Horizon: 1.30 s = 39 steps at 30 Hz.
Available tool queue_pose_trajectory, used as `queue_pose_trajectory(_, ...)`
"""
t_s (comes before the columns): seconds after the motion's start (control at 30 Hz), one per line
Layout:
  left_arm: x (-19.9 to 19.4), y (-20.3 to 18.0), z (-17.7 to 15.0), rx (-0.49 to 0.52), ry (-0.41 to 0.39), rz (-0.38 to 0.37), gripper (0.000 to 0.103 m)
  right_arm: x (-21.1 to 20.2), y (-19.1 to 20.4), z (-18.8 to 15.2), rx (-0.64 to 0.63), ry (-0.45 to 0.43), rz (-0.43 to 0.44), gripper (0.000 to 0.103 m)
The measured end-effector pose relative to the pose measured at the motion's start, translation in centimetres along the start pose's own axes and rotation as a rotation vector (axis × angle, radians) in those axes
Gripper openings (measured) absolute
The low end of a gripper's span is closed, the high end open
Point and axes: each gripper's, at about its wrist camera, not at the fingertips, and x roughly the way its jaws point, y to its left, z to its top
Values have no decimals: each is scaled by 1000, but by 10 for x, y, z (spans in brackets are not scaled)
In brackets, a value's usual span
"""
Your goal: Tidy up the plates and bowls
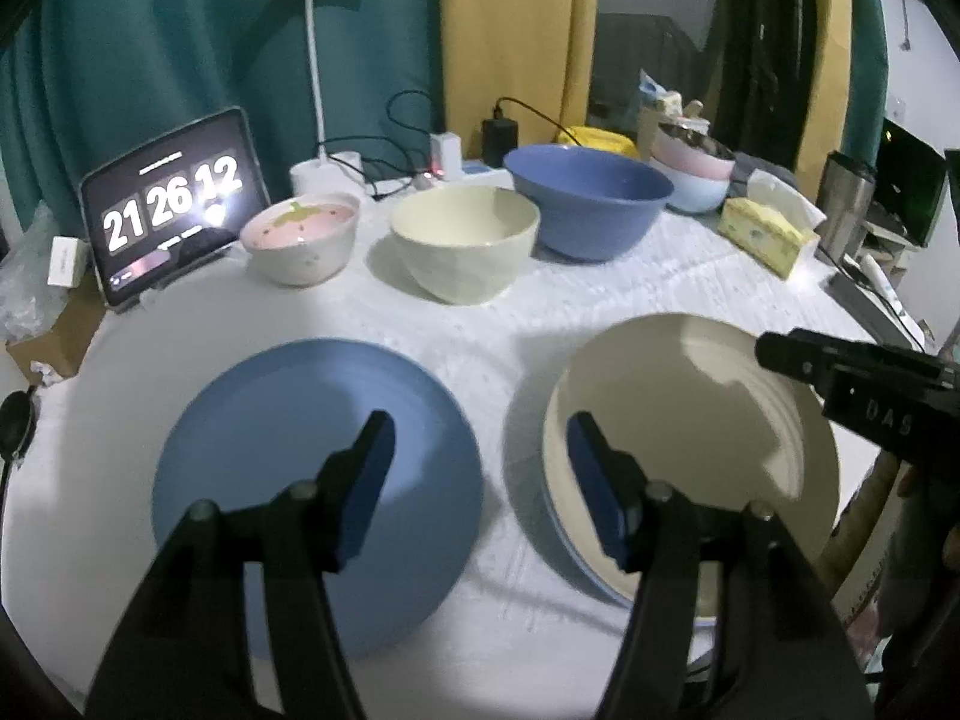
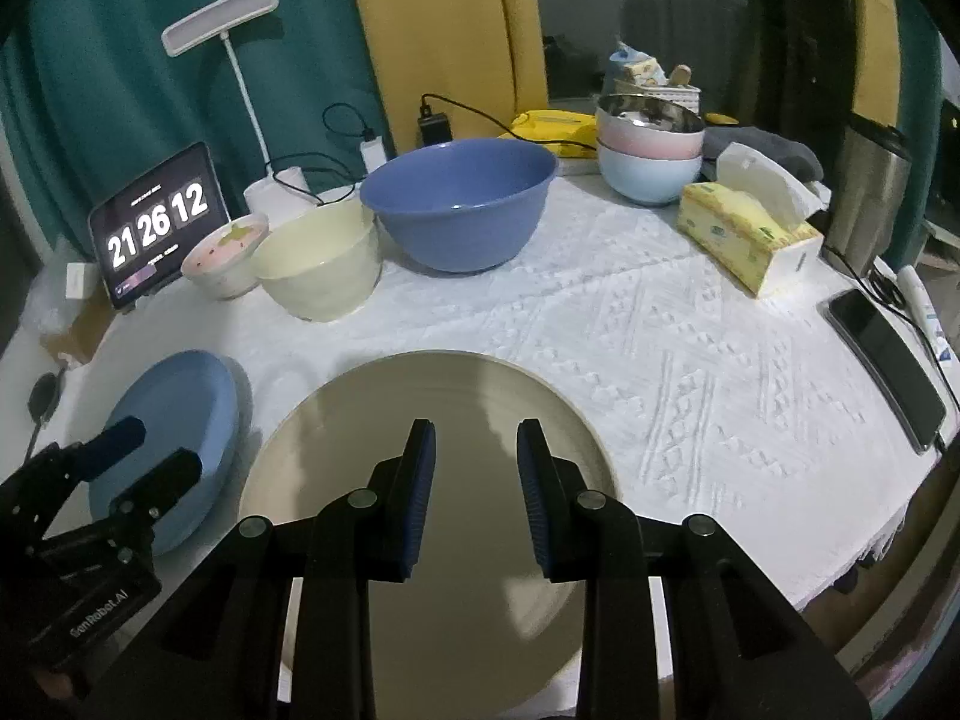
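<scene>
A blue plate (image 1: 282,480) lies on the white tablecloth at front left; it also shows in the right wrist view (image 2: 174,420). To its right a cream plate (image 1: 690,420) rests on a blue plate whose rim (image 1: 570,546) shows beneath; the cream plate also shows in the right wrist view (image 2: 432,414). At the back stand a strawberry bowl (image 1: 300,240), a cream bowl (image 1: 465,243) and a large blue bowl (image 1: 585,195). My left gripper (image 1: 480,438) is open, empty, above the gap between the plates. My right gripper (image 2: 474,438) is open, empty, over the cream plate.
A tablet clock (image 1: 174,198) and lamp (image 1: 312,60) stand at back left. Stacked pink and blue bowls (image 2: 651,156), a tissue box (image 2: 744,234), a steel flask (image 2: 870,180) and a phone (image 2: 888,354) are on the right. Cables run along the back.
</scene>
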Motion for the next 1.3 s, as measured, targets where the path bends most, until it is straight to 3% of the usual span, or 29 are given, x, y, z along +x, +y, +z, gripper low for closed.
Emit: queue_pose_trajectory(1.3, -2, 103, -1, -156, -34, 93, 61, 42, 100, 22, -150, 61, 49, 30)
